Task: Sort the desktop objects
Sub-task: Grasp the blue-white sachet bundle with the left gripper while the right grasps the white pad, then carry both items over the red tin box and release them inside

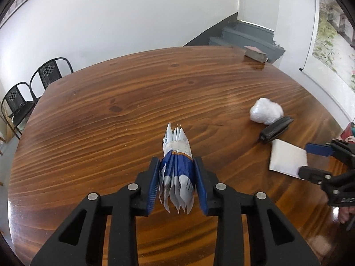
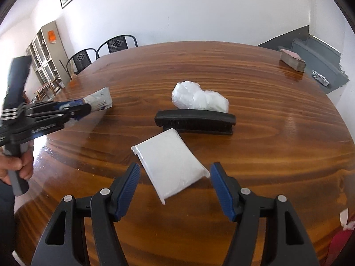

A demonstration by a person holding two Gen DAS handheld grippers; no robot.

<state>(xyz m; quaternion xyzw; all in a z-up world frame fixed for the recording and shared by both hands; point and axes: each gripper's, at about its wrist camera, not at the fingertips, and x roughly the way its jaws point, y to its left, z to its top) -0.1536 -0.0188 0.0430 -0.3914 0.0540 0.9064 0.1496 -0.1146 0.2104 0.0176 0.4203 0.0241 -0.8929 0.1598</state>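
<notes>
Clamping a taped bundle of blue-and-white paper sachets [image 1: 176, 166], the left gripper [image 1: 177, 173] has its blue pads pressed against both flanks of the bundle, jaws drawn narrow, with the bundle standing on edge between them over the glossy brown wooden table [image 1: 111, 110]. The sachets fan out loosely below the tape band; the judgement is that a grip taken on the slick foil below the band could let single sachets slide or the whole bundle pivot once it is carried. The right gripper [image 2: 175, 186] stands wide open and holds nothing, its fingers straddling the near end of a flat white plastic-wrapped packet [image 2: 170, 164] that lies on the table; the pads are apart from it on both sides. The packet lies skewed to the jaw line, so closing as it stands would likely catch corners and spin or buckle the soft wrap. Its far corner sits just beside, perhaps touching, a long black plastic brush-like bar [image 2: 195, 122]; dragging the packet could nudge that bar into the crumpled clear plastic bag [image 2: 199, 98] behind it. The two grippers work near each other, so a crossing path risks a knock. A person's hand [image 2: 15, 166] grips the left handle.
</notes>
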